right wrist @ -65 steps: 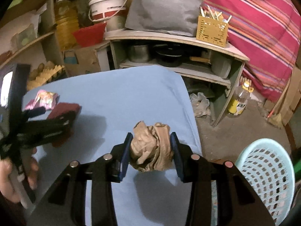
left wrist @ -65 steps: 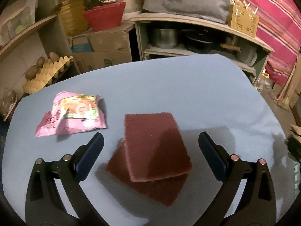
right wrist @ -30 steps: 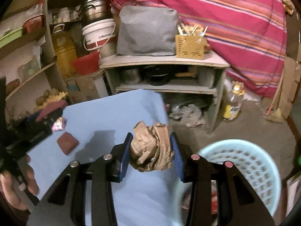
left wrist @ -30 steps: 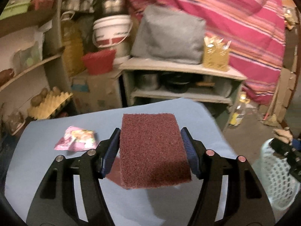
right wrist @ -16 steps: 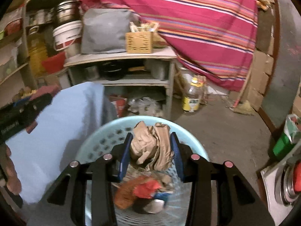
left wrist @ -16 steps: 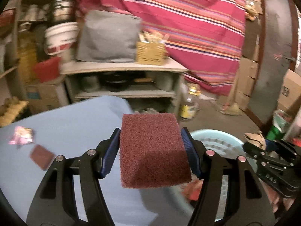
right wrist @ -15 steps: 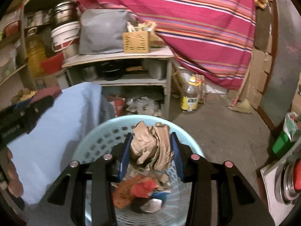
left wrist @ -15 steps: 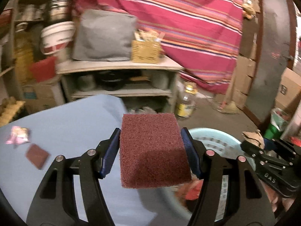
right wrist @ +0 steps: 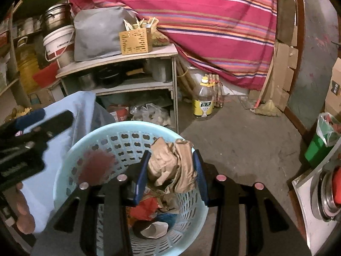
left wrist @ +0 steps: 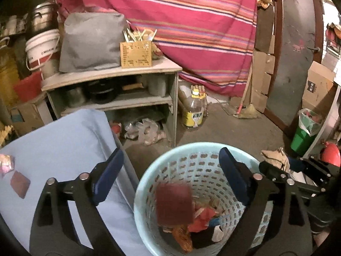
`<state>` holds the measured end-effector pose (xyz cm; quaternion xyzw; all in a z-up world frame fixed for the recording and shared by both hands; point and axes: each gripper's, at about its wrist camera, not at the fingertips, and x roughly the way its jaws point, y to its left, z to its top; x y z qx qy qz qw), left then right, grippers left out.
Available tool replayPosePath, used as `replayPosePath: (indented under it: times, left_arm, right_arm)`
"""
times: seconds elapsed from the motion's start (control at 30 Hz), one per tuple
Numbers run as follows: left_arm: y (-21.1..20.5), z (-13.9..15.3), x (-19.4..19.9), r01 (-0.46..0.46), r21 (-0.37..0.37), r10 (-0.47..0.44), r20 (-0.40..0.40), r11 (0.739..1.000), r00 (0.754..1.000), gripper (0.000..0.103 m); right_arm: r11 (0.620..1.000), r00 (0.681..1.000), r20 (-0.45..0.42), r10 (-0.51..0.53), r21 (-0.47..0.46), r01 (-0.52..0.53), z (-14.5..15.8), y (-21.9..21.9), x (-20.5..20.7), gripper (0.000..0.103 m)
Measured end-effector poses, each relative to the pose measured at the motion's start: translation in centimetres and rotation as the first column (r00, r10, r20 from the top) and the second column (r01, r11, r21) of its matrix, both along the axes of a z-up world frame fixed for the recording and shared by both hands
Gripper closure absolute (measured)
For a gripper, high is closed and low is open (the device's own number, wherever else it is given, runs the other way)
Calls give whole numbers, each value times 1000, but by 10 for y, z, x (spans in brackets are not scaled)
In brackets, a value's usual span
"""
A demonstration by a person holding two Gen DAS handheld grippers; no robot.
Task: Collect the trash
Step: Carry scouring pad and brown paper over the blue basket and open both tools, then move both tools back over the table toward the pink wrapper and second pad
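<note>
My left gripper (left wrist: 170, 151) hovers over a light blue perforated basket (left wrist: 149, 170), and its jaws are opening with nothing between them. A maroon scouring pad (left wrist: 173, 204), blurred, falls free inside the basket above other trash. It shows as a red blur (right wrist: 96, 166) in the right wrist view. My right gripper (right wrist: 171, 152) is shut on crumpled brown paper (right wrist: 172, 166) above the basket rim (right wrist: 89, 136). A second maroon pad (left wrist: 19, 184) and a pink wrapper (left wrist: 6, 163) lie on the blue-covered table (left wrist: 53, 140).
A wooden shelf unit (left wrist: 110, 74) with pots stands behind the table and basket. On the concrete floor are an oil bottle (left wrist: 194, 113) and plastic bags (left wrist: 145, 130). A green bin (left wrist: 302, 136) is at the right. A hand (right wrist: 23, 213) holds the left gripper.
Both grippers swung from the table to above the basket. The left jaws spread and let go of the maroon pad, which now drops into the basket. The right still grips the paper.
</note>
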<state>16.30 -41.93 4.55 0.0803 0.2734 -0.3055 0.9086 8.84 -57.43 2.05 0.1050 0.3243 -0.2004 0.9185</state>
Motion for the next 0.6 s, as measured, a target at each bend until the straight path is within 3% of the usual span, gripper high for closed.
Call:
replayPosePath:
  times: [0.4,0.43,0.47,0.6]
  left_arm:
    - [26,13,11,-69,0,69,31,998,997,8]
    - [27,14,12,-72,-2,72,32,997,997,8]
    - [29,14,13,-76,-4,76,32,997,997,7]
    - [37,15,15,-86,-6,87,35,996,996,6]
  right_arm:
    - [999,1000,3,31,5,-31,-4,18,13,61]
    - [999,999,-2,33,4,-33,-4,20,15,48]
    - [999,999,-6,34,4,-34,-6,22,16,24]
    - [1000,1000,3,8,-17,-8,-5,27,15,19]
